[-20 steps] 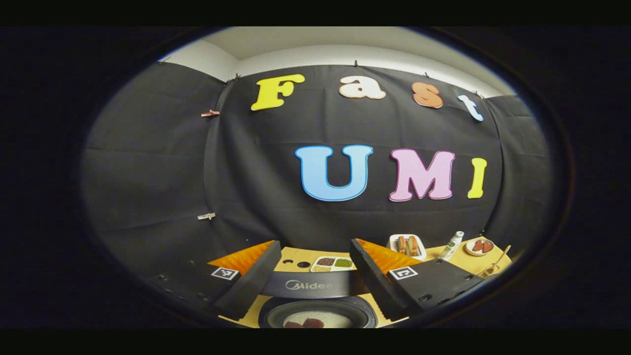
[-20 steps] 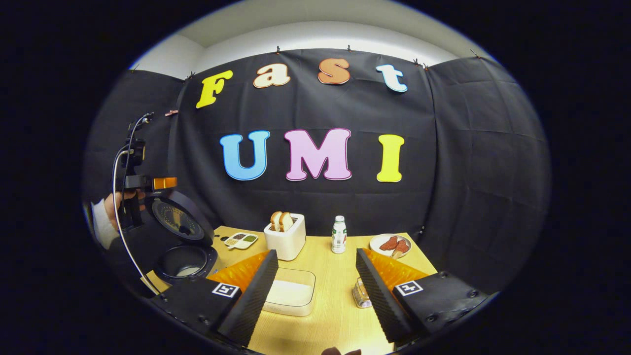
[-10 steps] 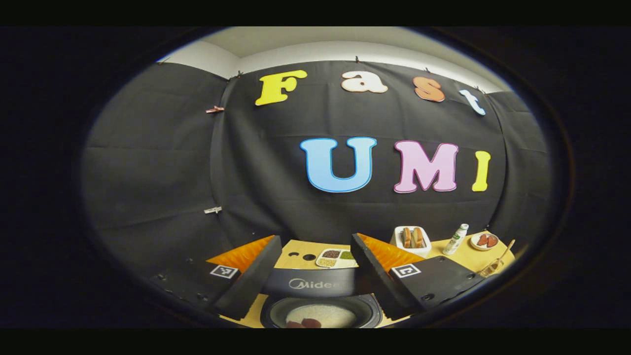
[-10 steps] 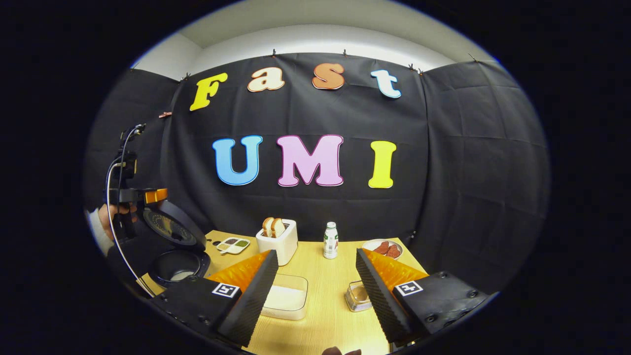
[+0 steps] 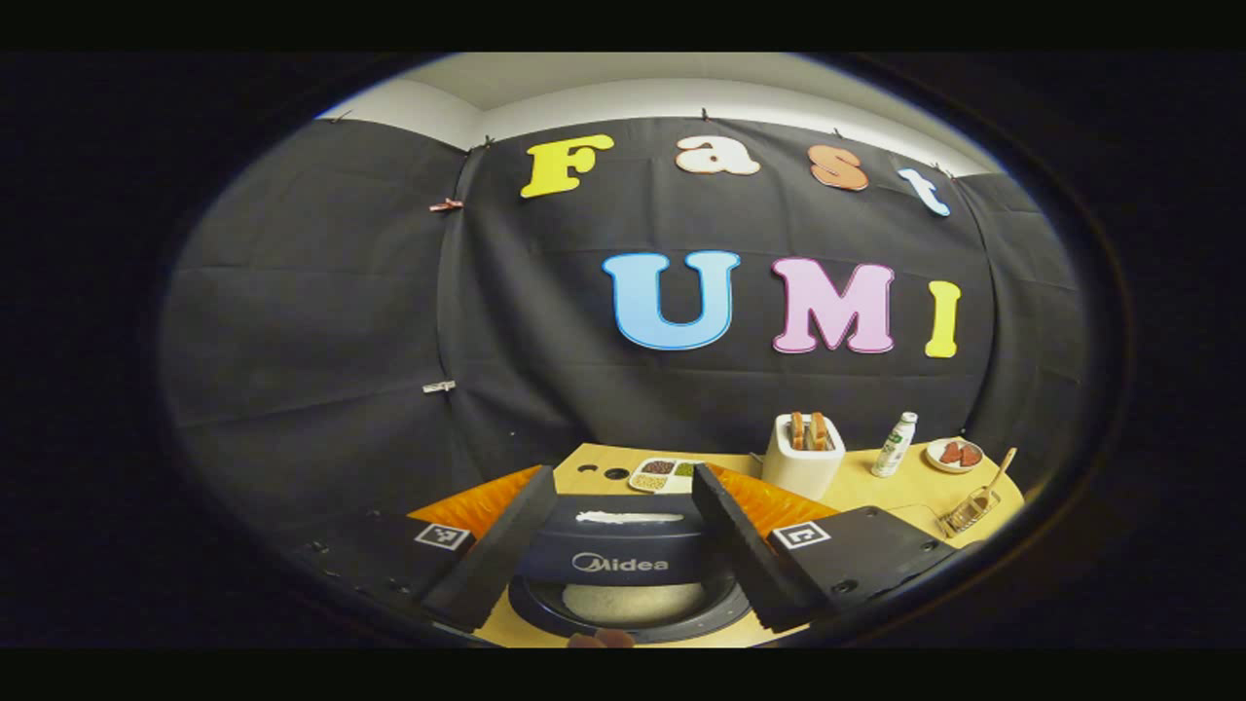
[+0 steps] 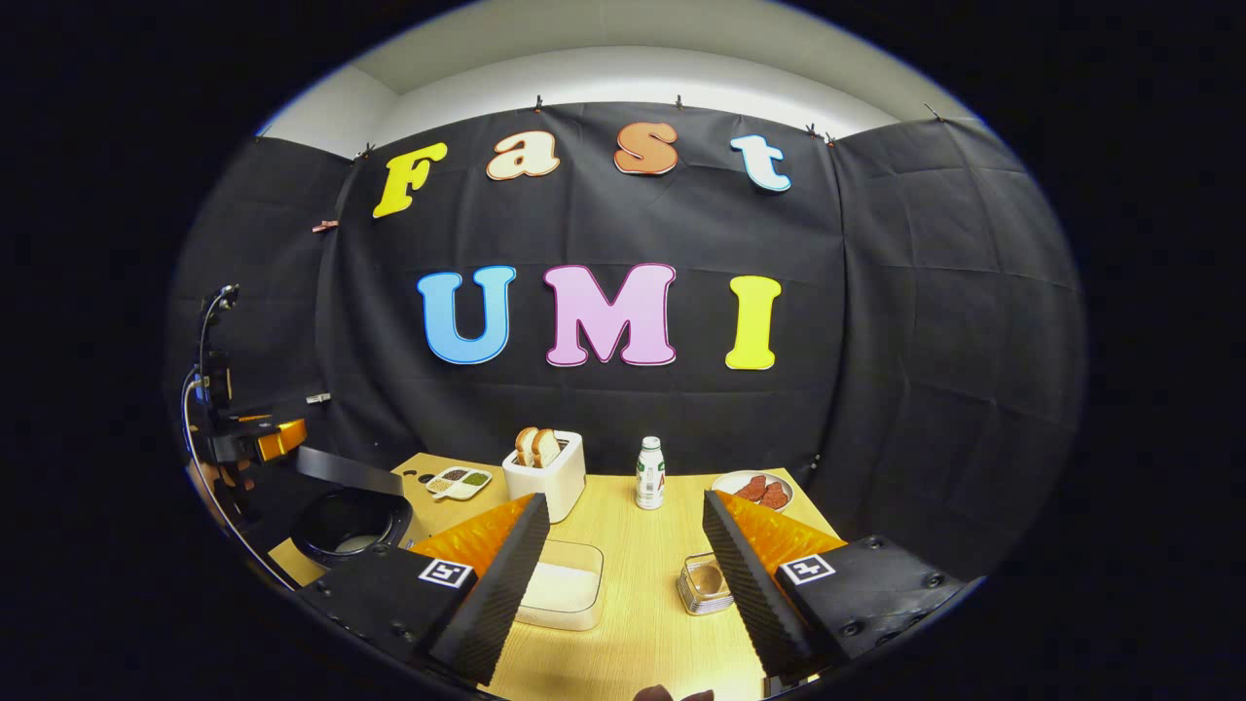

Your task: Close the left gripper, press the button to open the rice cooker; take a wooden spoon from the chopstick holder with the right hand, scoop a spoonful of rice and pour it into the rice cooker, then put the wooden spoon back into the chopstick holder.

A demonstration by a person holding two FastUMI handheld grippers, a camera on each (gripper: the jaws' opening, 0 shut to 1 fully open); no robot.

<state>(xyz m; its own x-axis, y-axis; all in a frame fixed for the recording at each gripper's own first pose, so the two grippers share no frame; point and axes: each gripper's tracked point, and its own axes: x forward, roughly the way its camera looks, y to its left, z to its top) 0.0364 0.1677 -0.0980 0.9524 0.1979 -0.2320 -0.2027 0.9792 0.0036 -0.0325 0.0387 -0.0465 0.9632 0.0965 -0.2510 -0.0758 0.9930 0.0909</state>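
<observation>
over on the left end of the counter (image 6: pixel 642 574) sits the rice cooker (image 6: pixel 350 521), lid tilted partway over the pot, and the left gripper (image 6: pixel 248 443) hangs just above that lid in the right gripper view. from the left gripper view, the left gripper (image 5: pixel 623 526) looks straight down onto the cooker (image 5: pixel 623 574): its jaws are spread, released, one finger either side of the lid's front edge, and white rice shows in the pot below. whether either finger touches the lid, hard to tell.

the right gripper (image 6: pixel 623 570) hovers over the middle of the counter, jaws wide apart and holding nothing. between its fingers lies a clear container of rice (image 6: pixel 560 589), and just right of that the chopstick holder (image 6: pixel 706 582), close beside the right-hand finger. in the left gripper view the chopstick holder (image 5: pixel 969 511) stands at the far right edge, with the wooden spoon (image 5: pixel 998 470) leaning out of it, handle up and tilted.

further back: a white toaster (image 6: pixel 545 472) with two slices of bread, a small bottle (image 6: pixel 649 474) beside it, a plate of food (image 6: pixel 751 489) to the right, and a divided dish of grains (image 6: pixel 458 481) near the cooker.
</observation>
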